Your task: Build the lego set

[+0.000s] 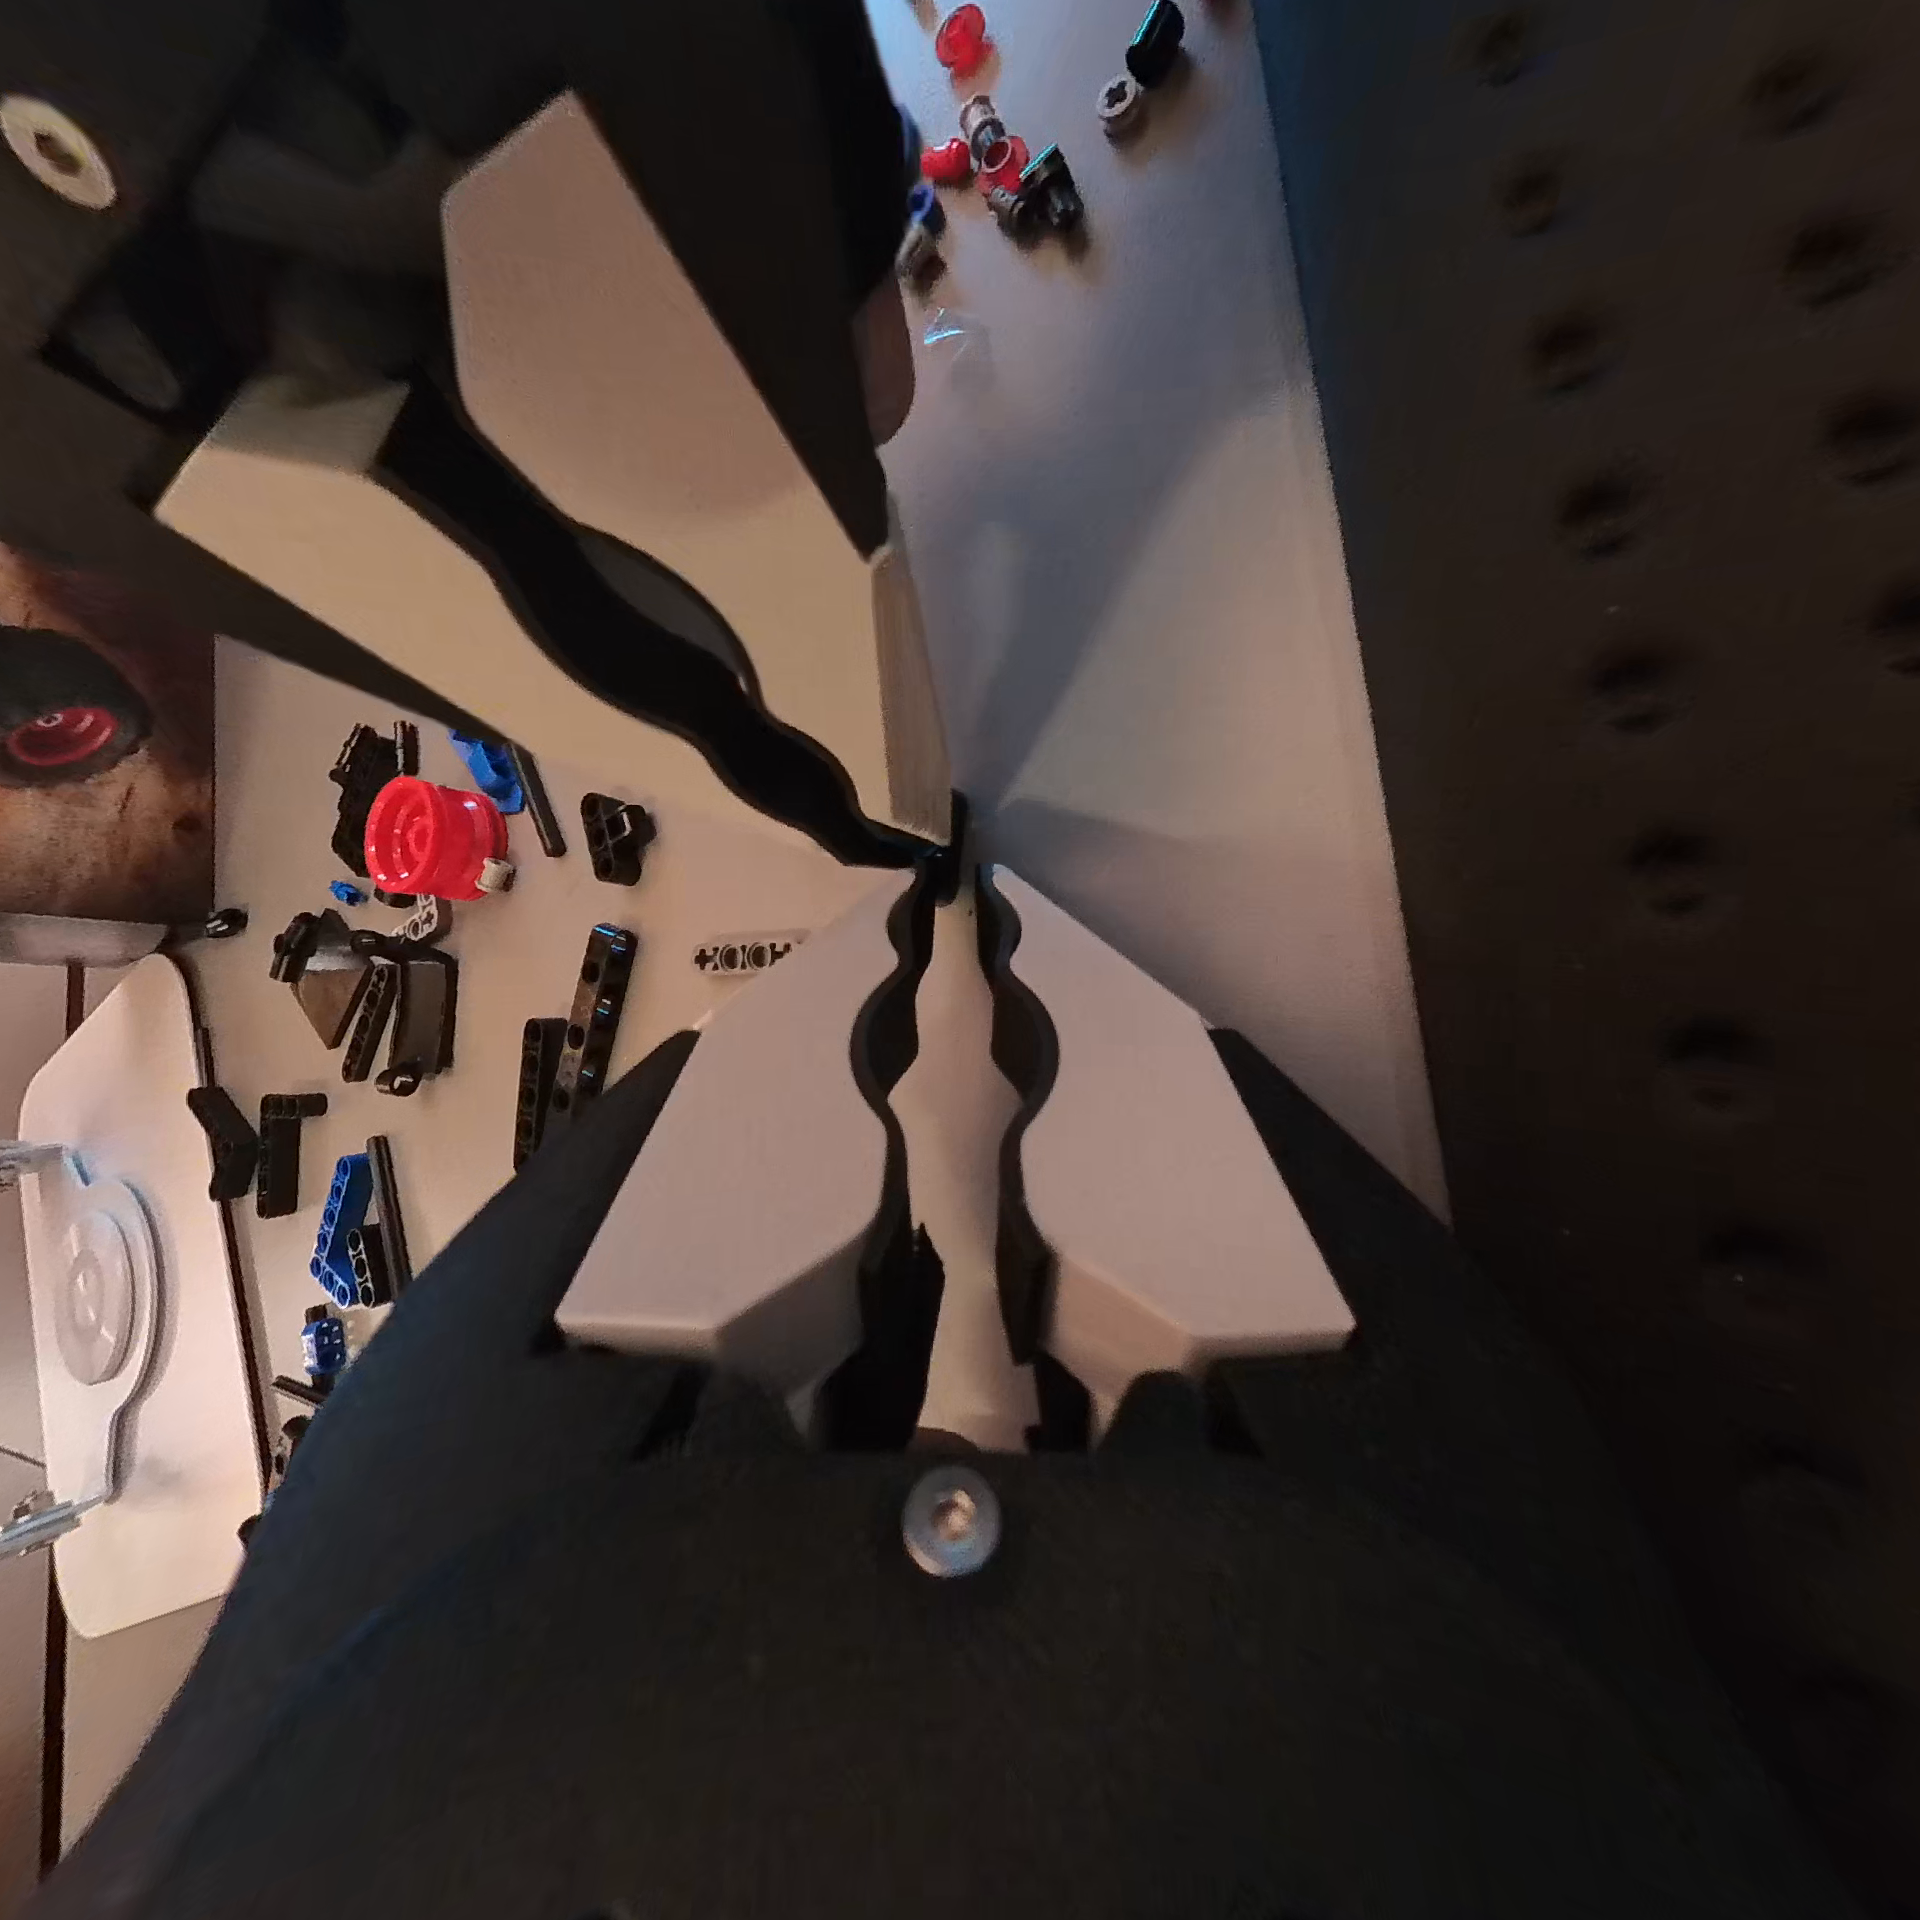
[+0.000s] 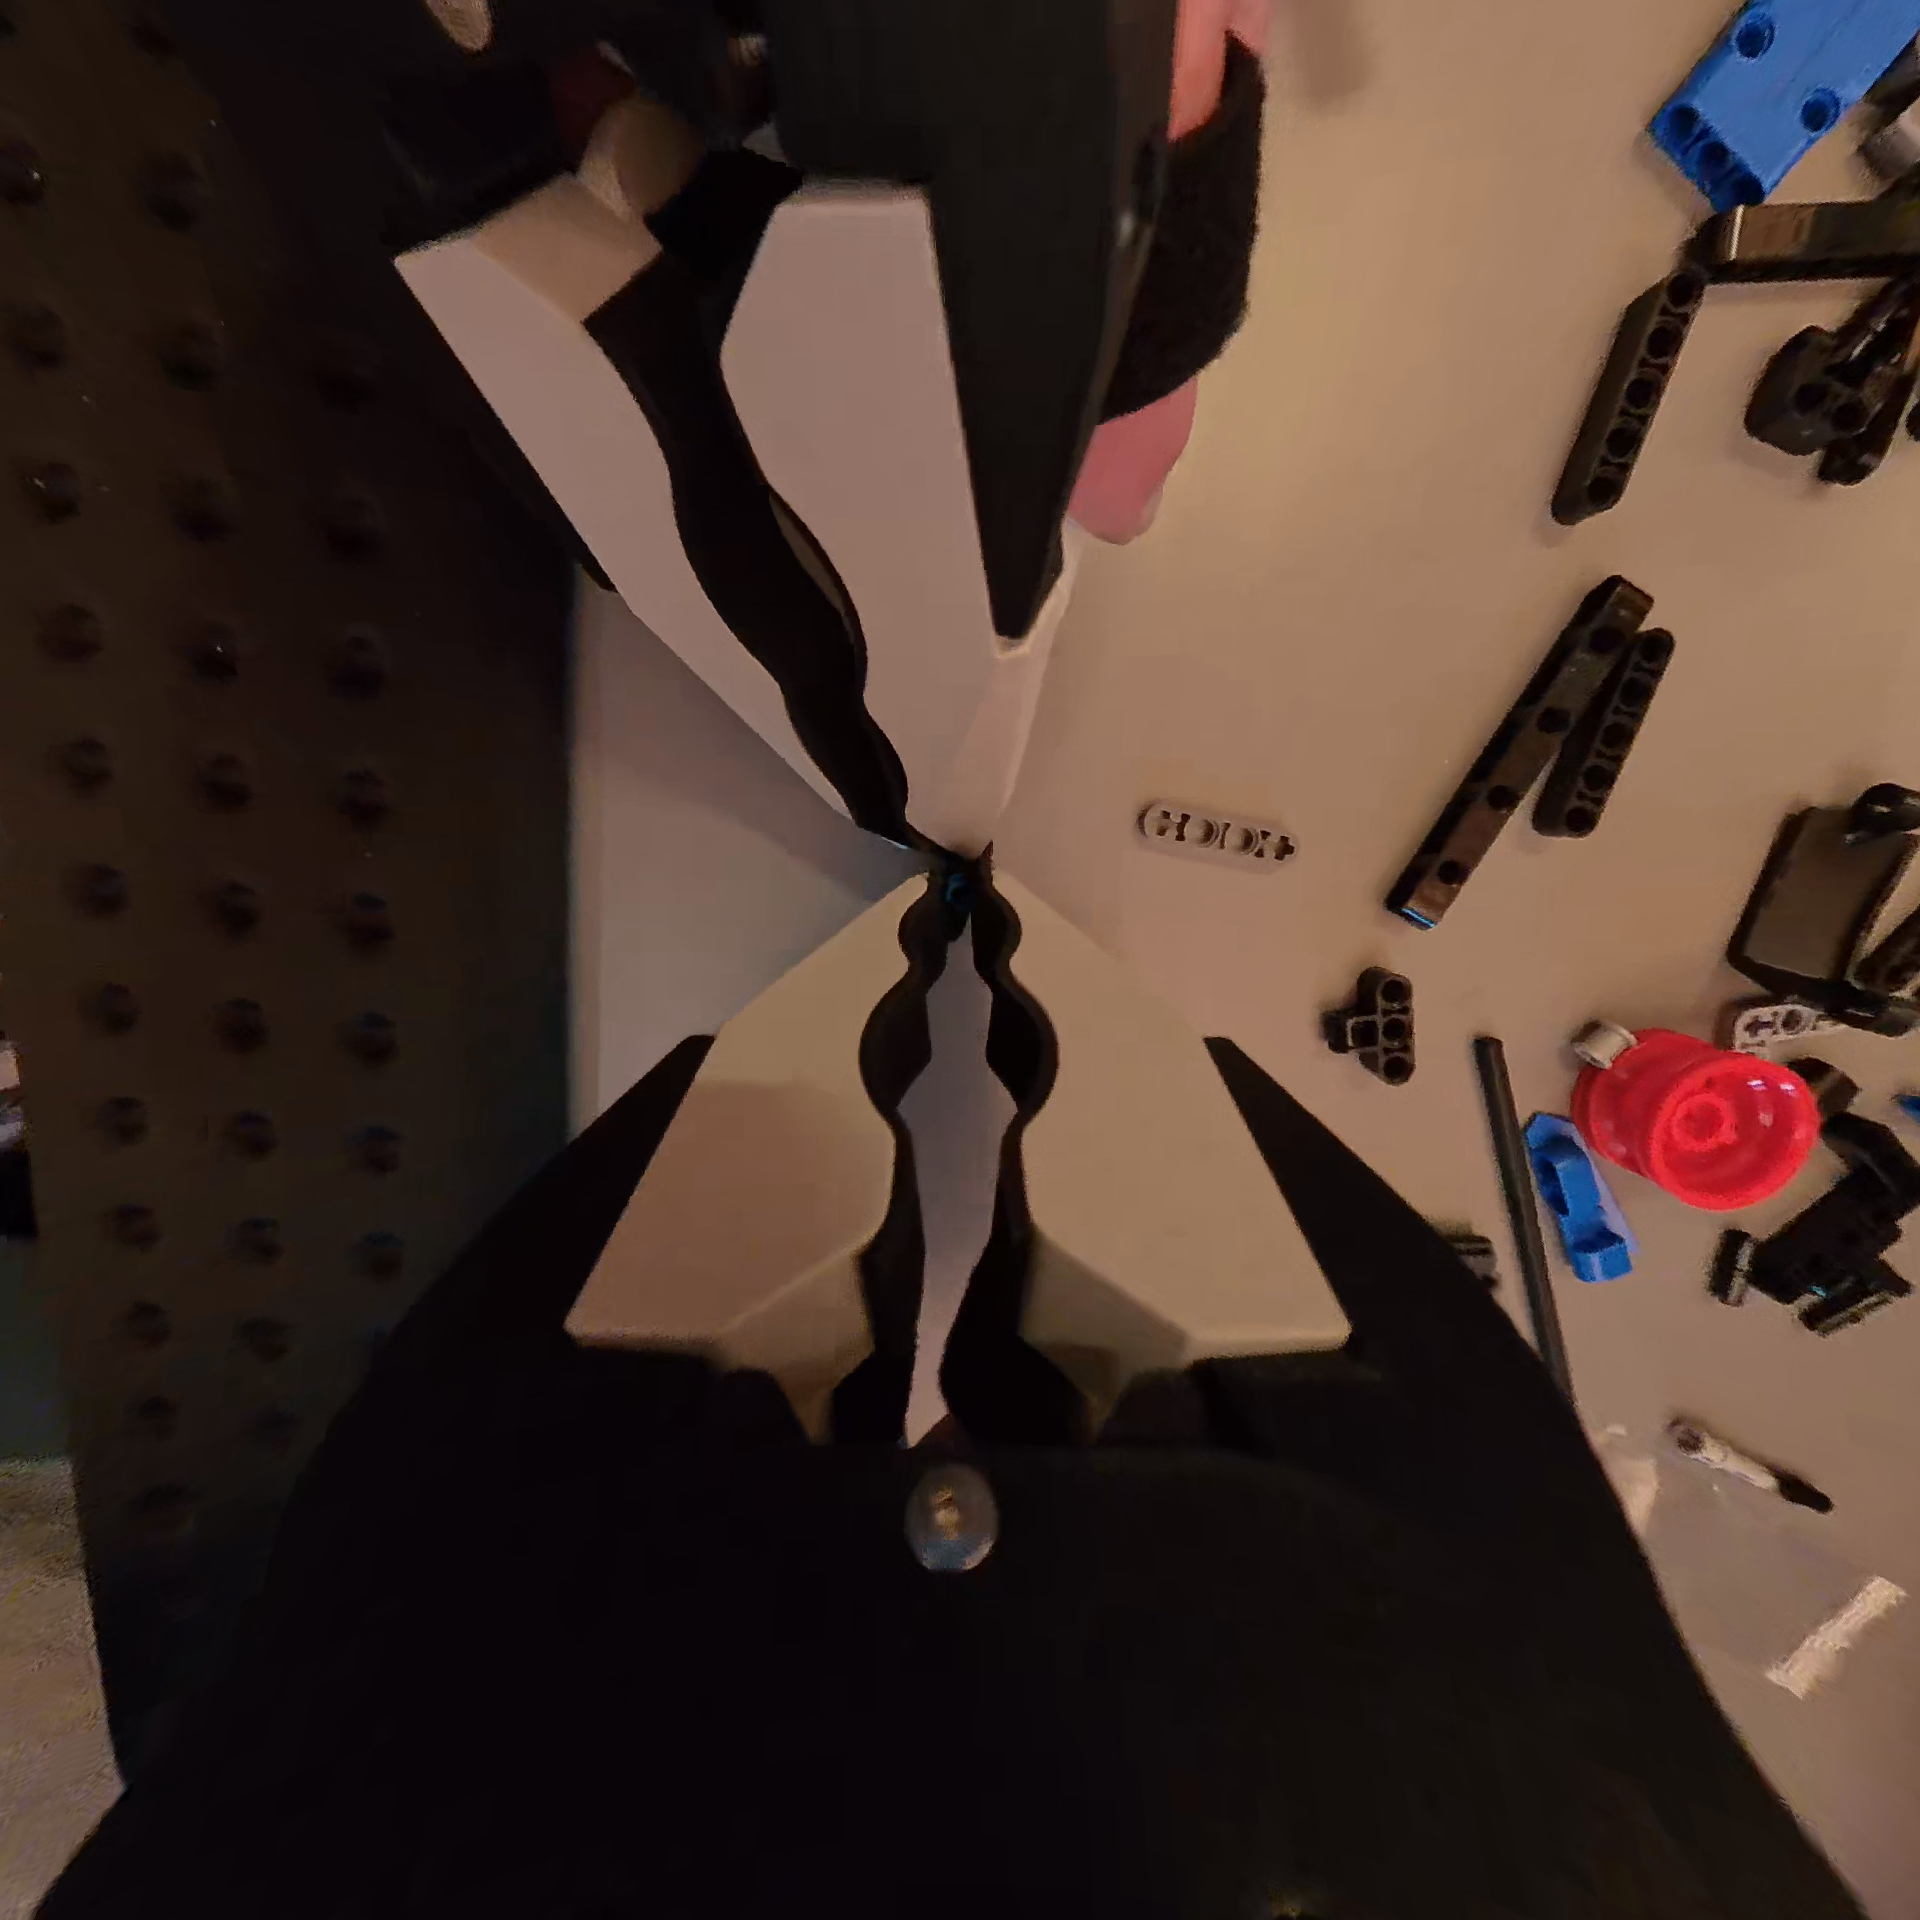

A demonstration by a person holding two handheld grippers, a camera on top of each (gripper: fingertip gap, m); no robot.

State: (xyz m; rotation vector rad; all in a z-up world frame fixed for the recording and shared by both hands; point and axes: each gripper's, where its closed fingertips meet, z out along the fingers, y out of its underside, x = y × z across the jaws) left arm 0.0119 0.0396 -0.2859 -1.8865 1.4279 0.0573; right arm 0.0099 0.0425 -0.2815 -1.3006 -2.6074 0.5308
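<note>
Both grippers meet tip to tip above the white table [image 1: 1122, 520]. In the left wrist view my left gripper [image 1: 951, 883] rises from the bottom, its jaws shut on a tiny black lego piece [image 1: 943, 864]. The right gripper's fingers [image 1: 727, 707] come in from the upper left and touch the same spot. In the right wrist view my right gripper [image 2: 951, 899] is shut on a tiny black piece with a blue glint [image 2: 953, 889], and the left gripper's fingers [image 2: 821, 707] come down from the top. I cannot tell whether this is one piece or two.
Loose parts lie on the table: a red wheel hub [image 1: 431, 836] [image 2: 1694, 1132], black beams [image 1: 603, 997] [image 2: 1517, 748], a thin grey beam [image 1: 750, 954] [image 2: 1216, 836], a blue block [image 2: 1766, 94], small red parts [image 1: 961, 36]. A black studded baseplate [image 1: 1662, 727] [image 2: 208, 727] stands beside the grippers. Less than 4 cm separates the two grippers' tips.
</note>
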